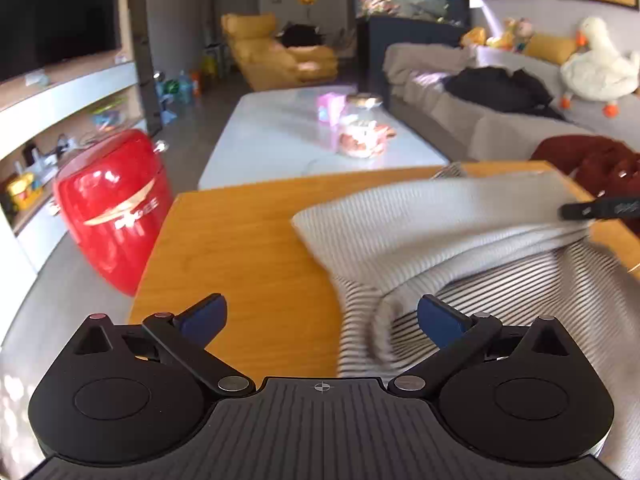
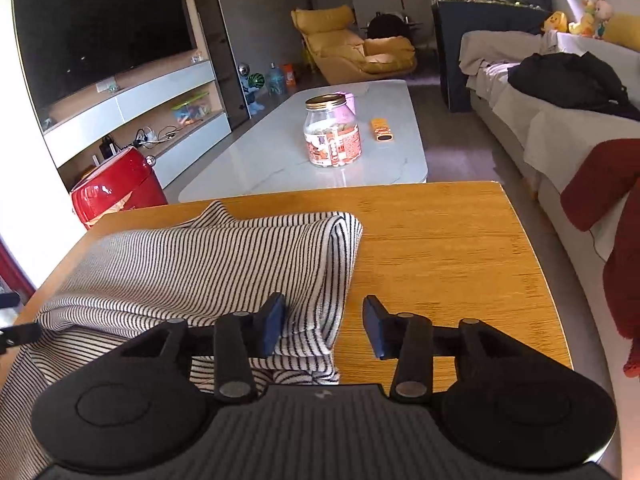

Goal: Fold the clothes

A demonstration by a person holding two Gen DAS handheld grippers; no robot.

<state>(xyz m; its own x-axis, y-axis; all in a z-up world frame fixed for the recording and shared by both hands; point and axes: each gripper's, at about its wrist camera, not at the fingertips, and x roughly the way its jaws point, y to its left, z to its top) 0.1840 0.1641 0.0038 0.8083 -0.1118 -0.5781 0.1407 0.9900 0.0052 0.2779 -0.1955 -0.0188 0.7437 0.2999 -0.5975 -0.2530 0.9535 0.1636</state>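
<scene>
Black-and-white striped knit garment (image 2: 192,264) lying part-folded on orange-brown wooden table (image 2: 440,240), bunched toward table's left half in right wrist view, upper layer doubled over w/ rounded fold edge facing table's bare right side. More striped fabric spilling off table's near edge.

Left gripper (image 1: 322,322): jaws spread wide, nothing between blue pads, hovering over near edge of table; right pad just beside or touching a roll of the striped garment (image 1: 440,240), contact unclear. Garment looks blurred in left wrist view, pale ribbed upper layer draped over striped lower layer. Bare wood (image 1: 240,248) left of garment.

Right gripper (image 2: 325,330): jaws spread, empty. Left blue pad over garment's folded corner, right pad over bare table; gap straddles garment edge. Tip of right gripper also visible in left wrist view at far right of garment (image 1: 596,208), touching or just above cloth, can't tell which.

Beyond table's far edge: white marble-look coffee table (image 2: 280,160) w/ clear plastic snack jar w/ gold lid (image 2: 331,132). Left of table: glossy red rounded case (image 1: 108,208). Right of table: grey sofa (image 2: 540,140) w/ dark red cloth (image 2: 600,184) over near end.
</scene>
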